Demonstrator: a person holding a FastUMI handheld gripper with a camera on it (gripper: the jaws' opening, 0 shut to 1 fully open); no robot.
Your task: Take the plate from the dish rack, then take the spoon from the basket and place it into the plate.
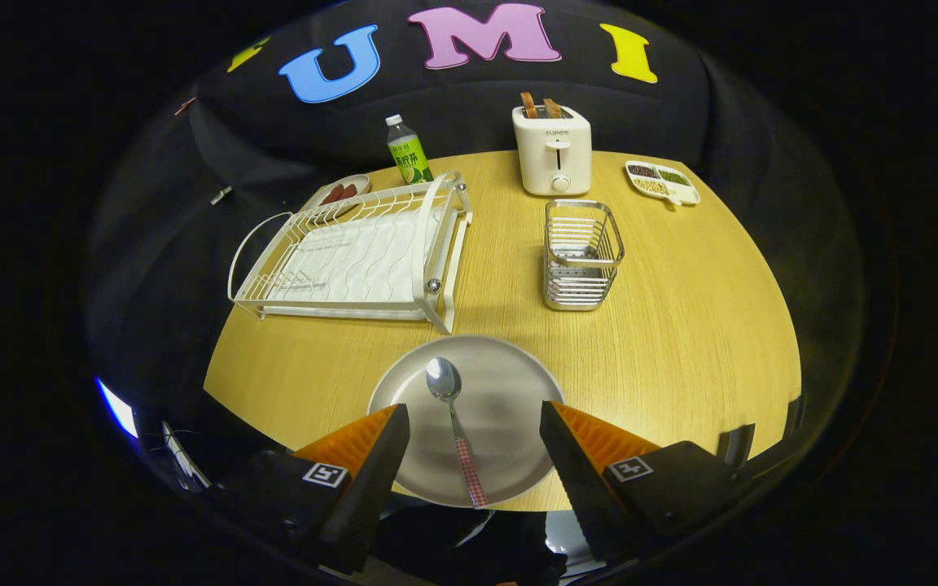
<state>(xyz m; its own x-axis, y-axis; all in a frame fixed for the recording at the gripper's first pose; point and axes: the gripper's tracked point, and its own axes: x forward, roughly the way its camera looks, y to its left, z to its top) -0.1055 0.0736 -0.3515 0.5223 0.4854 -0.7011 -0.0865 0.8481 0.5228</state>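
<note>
Gripper (474, 427) fingers stand wide apart and hold nothing; the plate and spoon lie between and just ahead of them, which suggests the spoon has been let go. Desk (681, 325), round and wood-grained, carries everything. Dish rack (355, 252), white wire, stands beyond the plate with no dishes in it, consistent with the plate having been taken out. Plate (501, 382) rests flat near the desk's front edge, within easy reach. Wire basket (582, 254) stands beside the rack with nothing in it. Spoon (454, 423) lies in the plate, bowl pointing away, checked handle toward the gripper. Task judged complete.
</note>
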